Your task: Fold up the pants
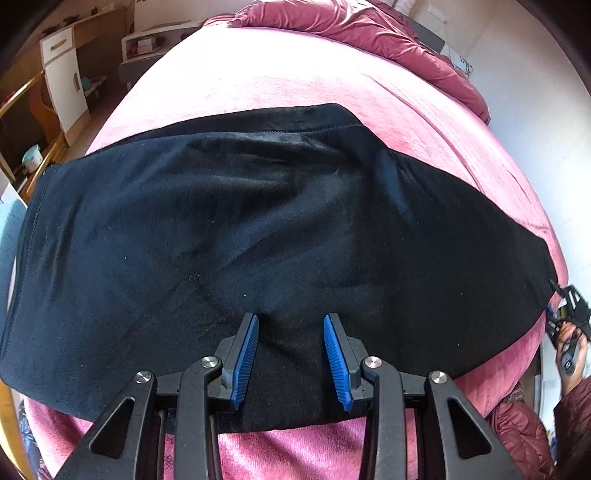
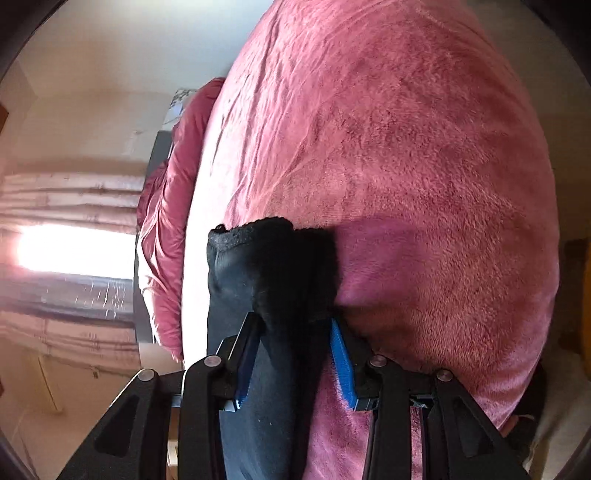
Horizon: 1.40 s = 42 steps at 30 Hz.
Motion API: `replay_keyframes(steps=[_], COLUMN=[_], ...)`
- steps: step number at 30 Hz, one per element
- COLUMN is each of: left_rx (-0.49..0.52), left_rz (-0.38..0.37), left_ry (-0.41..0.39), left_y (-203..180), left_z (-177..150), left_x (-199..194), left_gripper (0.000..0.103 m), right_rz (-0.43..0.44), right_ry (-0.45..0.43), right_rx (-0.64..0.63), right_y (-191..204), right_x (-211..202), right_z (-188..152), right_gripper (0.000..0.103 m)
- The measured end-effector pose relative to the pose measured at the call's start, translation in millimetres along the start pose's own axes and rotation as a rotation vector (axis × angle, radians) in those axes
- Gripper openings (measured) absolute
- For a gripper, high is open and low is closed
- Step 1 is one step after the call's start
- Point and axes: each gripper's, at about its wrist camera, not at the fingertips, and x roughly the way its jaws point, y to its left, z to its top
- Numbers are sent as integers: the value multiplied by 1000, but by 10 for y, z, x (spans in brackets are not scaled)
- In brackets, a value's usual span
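**Left wrist view: pants flat, fold just beginning**

We see the black pants (image 1: 258, 229) spread across the pink blanket (image 1: 295, 88), our left gripper (image 1: 291, 325) half open over the near edge, pinching nothing. Our right gripper (image 2: 295, 325) clamps a bunched end (lifted, we judge); every fold seems left

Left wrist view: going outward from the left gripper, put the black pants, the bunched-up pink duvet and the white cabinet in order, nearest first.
From the left gripper:
1. Black pants, right under the fingertips.
2. White cabinet, far left, beside the bed.
3. Bunched-up pink duvet, top of the bed, upper right.
Cabinet and duvet are close to call.
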Motion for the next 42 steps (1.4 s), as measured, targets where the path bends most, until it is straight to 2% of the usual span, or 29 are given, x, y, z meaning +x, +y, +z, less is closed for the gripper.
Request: replay_keyframes(steps=[2,5,7,12,14,16,19,22,28,32,34,38,42], left_rx=[-17,-11,-1,-13,-10,-9,-11,-11,-24,-70,-78,-105,-126], left_rz=[-8,2,6,-12,-12,-14,-16,-15,-31,-106,-133,-241,-320], left_ry=[-4,-6,-7,0,5,10,11,20,29,18,5,-6,-10], left_y=[46,54,48,54,65,66,67,77,46,127,149,174,155], left_z=[6,10,3,-1,-2,-8,-15,1,63,107,127,187,239], left_x=[16,29,35,36,42,40,46,64,6,-82,-137,-226,-261], left_gripper=[37,37,38,41,41,41,41,41,41,41,40,38,38], right_rz=[22,7,36,-15,-55,-97,-88,-40,71,132,151,137,113], right_ry=[-9,25,35,52,52,53,36,39,91,173,225,342,453], right_rx=[-29,-65,-74,-64,-81,-135,-234,-353,-637,-753,-800,-928,-1013], right_y=[26,110,177,245,318,443,699,1054,1847,2221,2332,2499,2427], right_x=[3,37,70,275,323,309,199,71,-78,16,91,353,575], right_z=[-36,-55,-44,47,71,56,-11,-123,-712,-1212,-1489,-2186,-2790], right_gripper=[42,43,43,42,37,20,17,17,17,17,17,17,17])
